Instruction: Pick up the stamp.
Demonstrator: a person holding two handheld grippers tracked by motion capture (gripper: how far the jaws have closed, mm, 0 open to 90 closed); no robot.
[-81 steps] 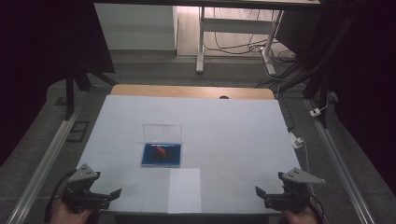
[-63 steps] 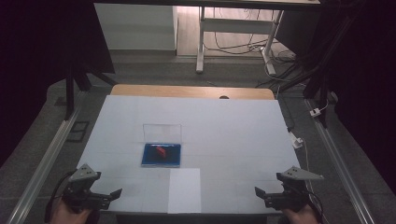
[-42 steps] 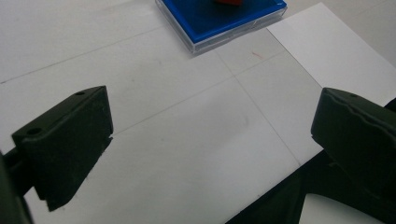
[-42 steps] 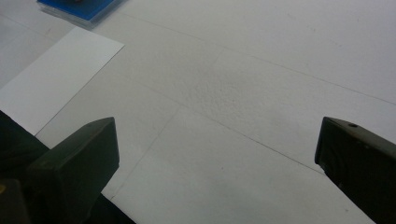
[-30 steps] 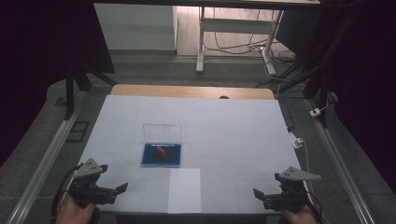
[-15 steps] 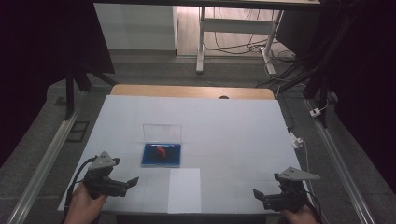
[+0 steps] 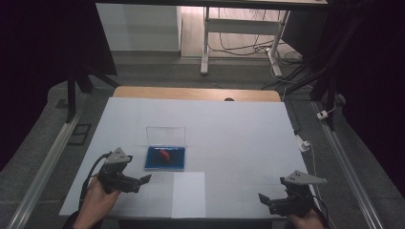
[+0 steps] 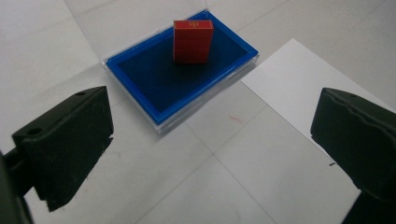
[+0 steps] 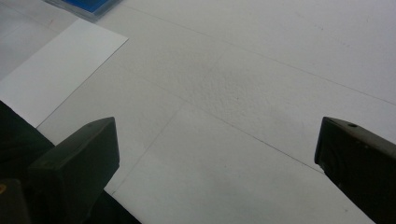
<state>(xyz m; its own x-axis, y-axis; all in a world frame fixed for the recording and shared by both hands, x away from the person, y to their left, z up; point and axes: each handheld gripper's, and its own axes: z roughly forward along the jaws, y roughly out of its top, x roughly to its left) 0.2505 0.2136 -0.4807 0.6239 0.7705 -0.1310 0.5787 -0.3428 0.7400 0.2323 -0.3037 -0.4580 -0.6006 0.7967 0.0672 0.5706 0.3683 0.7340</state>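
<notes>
My left gripper [image 7: 141, 180], jaws spread wide, sits just short of the blue tray [image 8: 140, 88]; the red block [image 8: 193, 41] stands upright in it, straight ahead. My right gripper [image 7: 265, 199], also spread, is well apart.

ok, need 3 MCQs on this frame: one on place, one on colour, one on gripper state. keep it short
1. Where does the red block stand?
A. on the white sheet
B. in the blue tray
C. on the bare table

2. What colour is the tray?
A. blue
B. green
C. yellow

3. How do the left gripper's jaws stand?
A. shut on the block
B. shut on nothing
C. open, short of the tray

Key:
1 B: the left gripper view has the block upright on the tray's dark floor.
2 A: its rim and floor are blue in the left gripper view and the high view.
3 C: the jaws stand wide apart with bare table between them, the tray ahead.
</notes>
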